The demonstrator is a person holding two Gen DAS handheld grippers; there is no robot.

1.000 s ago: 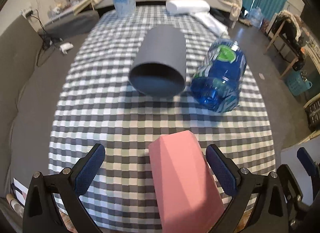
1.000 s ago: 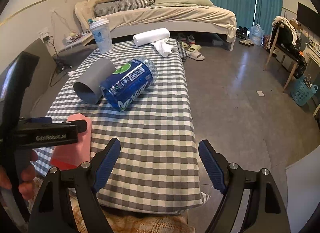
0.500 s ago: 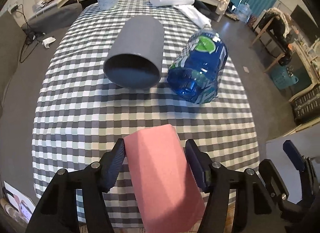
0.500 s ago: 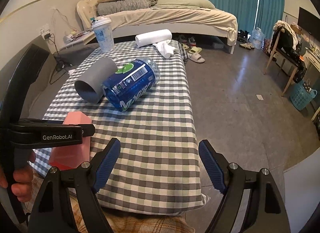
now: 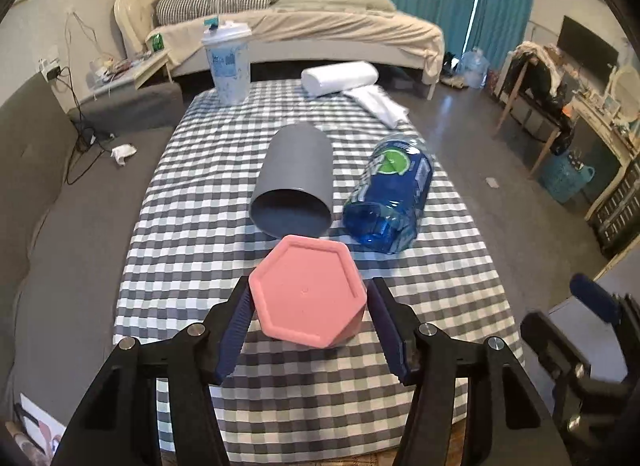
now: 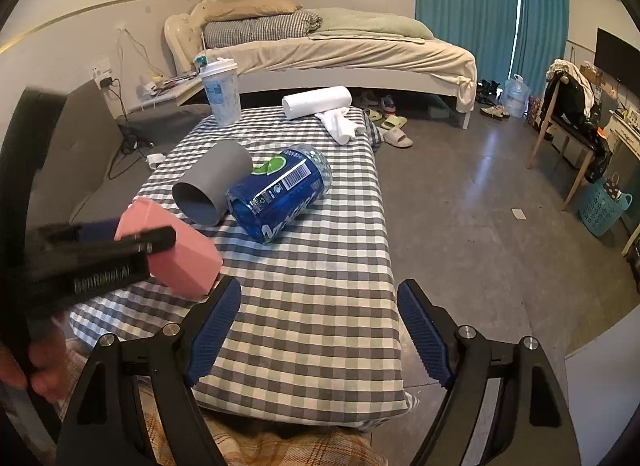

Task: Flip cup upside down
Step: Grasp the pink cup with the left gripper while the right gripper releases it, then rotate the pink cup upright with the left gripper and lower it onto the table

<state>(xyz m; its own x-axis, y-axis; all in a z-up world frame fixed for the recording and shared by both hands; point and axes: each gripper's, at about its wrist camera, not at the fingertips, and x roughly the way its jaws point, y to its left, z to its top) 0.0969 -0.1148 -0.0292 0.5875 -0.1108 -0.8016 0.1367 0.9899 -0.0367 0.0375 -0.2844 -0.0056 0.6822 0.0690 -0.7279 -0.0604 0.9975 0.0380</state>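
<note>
Left gripper [image 5: 310, 322] is clamped on the pink cup [image 5: 308, 292], holding it off the checkered table [image 5: 192, 225] with its hexagonal base facing the camera. Right gripper [image 6: 320, 330] hangs wide apart over the table's near edge, holding nothing. Grey cup [image 5: 294, 181] and blue bottle [image 5: 390, 197] lie on their sides just behind, touching.

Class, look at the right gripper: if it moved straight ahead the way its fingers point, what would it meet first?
Probably the checked tablecloth. The right gripper is open and empty, with bare cloth ahead. The blue bottle lies ahead and to the left, seemingly off that line, though depth is unclear.
</note>
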